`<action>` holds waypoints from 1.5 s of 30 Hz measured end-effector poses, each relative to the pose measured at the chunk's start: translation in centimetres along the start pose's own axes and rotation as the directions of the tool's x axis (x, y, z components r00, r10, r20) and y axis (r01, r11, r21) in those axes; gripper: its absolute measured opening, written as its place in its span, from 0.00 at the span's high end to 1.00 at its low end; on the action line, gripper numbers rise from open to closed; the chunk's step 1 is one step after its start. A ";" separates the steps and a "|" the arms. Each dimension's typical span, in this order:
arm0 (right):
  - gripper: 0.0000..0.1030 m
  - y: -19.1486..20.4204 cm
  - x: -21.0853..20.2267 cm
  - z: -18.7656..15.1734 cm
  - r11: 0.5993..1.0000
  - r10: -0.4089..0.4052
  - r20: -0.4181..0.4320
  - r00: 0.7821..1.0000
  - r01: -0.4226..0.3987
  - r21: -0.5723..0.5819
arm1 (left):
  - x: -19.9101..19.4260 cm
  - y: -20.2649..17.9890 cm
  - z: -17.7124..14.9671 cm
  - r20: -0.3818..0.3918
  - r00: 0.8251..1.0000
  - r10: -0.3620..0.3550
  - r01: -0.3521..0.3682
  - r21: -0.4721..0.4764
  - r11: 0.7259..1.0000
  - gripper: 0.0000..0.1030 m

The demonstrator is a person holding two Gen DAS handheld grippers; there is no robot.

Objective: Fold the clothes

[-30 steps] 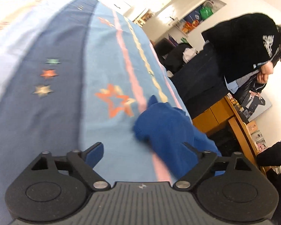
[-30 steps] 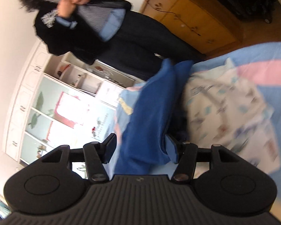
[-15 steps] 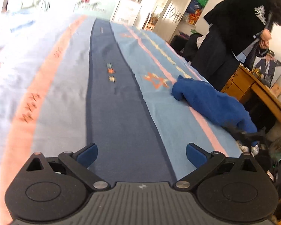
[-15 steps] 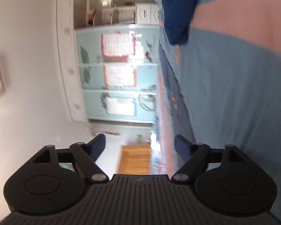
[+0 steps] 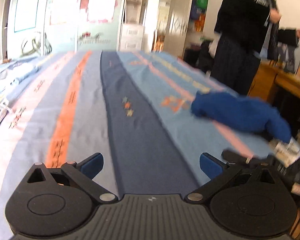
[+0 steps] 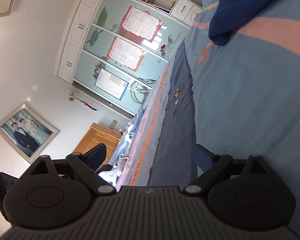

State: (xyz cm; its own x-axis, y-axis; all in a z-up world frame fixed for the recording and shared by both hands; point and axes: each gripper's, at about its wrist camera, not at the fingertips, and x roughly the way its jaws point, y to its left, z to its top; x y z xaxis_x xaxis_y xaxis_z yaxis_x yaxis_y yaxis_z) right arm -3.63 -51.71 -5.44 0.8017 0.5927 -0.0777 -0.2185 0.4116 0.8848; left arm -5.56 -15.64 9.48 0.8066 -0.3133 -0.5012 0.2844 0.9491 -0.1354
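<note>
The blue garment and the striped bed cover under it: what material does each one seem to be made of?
The blue garment looks like thick, soft knit or fleece: matte, bulky, with rounded folds. Blur hides its texture. The striped bed cover looks like thin woven cotton: matte, flat, with fine creases and printed or stitched stars.

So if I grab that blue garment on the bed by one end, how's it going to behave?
The blue garment lies slumped in soft folds on the striped bedspread, so it will probably droop rather than hold shape. It looks thick, maybe fleece, so likely not slippery. Pushed, it should bunch up.
</note>
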 end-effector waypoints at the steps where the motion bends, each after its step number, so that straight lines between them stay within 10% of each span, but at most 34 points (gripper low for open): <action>1: 0.10 -0.2 -0.2 0.1 1.000 0.015 0.006 1.000 -0.015 0.014 | -0.2 -0.2 0.3 0.008 1.000 0.008 -0.008 0.006 1.000 0.01; 7: 0.10 -0.4 -0.5 0.2 0.999 0.045 0.011 0.999 -0.046 0.025 | -2.4 -1.7 2.2 0.113 0.988 0.104 -0.116 0.099 0.988 0.01; 14: 0.10 -0.5 -0.1 0.3 0.997 0.066 0.018 0.998 -0.066 0.037 | -6.5 -4.7 2.9 0.395 0.890 0.228 -0.345 0.256 0.903 0.00; 23: 0.10 -0.8 0.4 0.4 0.991 0.106 0.039 0.994 -0.108 0.076 | -8.8 -4.9 5.7 0.380 0.886 0.267 -0.366 0.217 0.905 0.00; 25: 0.11 -0.9 0.4 0.4 0.990 0.111 0.042 0.993 -0.114 0.083 | -9.7 -5.5 5.3 0.453 0.833 0.317 -0.457 0.241 0.856 0.00; 27: 0.11 -0.8 0.4 0.4 0.990 0.111 0.042 0.993 -0.114 0.083 | -11.6 -6.9 5.5 0.574 0.744 0.343 -0.558 0.250 0.791 0.00; 32: 0.11 -0.5 0.6 0.3 0.992 0.102 0.035 0.994 -0.104 0.067 | -16.9 -11.5 6.2 0.852 0.429 0.299 -0.751 0.153 0.642 0.00; 33: 0.11 -0.4 0.6 0.3 0.992 0.101 0.035 0.994 -0.104 0.065 | -17.3 -12.1 6.3 0.855 0.434 0.285 -0.743 0.160 0.649 0.00; 40: 0.11 -0.2 0.6 0.0 0.993 0.099 0.032 0.995 -0.101 0.052 | -18.9 -15.4 7.5 0.770 0.605 0.205 -0.598 0.269 0.755 0.00; 42: 0.11 -0.1 0.6 -0.1 0.994 0.098 0.030 0.995 -0.100 0.049 | -17.3 -14.7 8.3 0.636 0.748 0.188 -0.471 0.310 0.826 0.00; 43: 0.11 0.0 0.6 -0.1 0.994 0.098 0.029 0.995 -0.099 0.047 | -16.1 -14.5 8.2 0.592 0.780 0.202 -0.462 0.326 0.825 0.00; 45: 0.11 0.0 0.6 -0.1 0.994 0.099 0.029 0.995 -0.100 0.048 | -14.2 -15.3 7.1 0.613 0.744 0.267 -0.565 0.363 0.741 0.00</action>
State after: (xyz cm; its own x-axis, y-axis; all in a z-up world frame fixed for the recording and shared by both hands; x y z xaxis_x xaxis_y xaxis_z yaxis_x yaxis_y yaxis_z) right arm -3.23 -51.27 -5.57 0.7920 0.6101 0.0234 -0.2708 0.3167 0.9090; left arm -17.64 -25.96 24.75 0.9934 -0.0004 0.1147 -0.0565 0.8682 0.4931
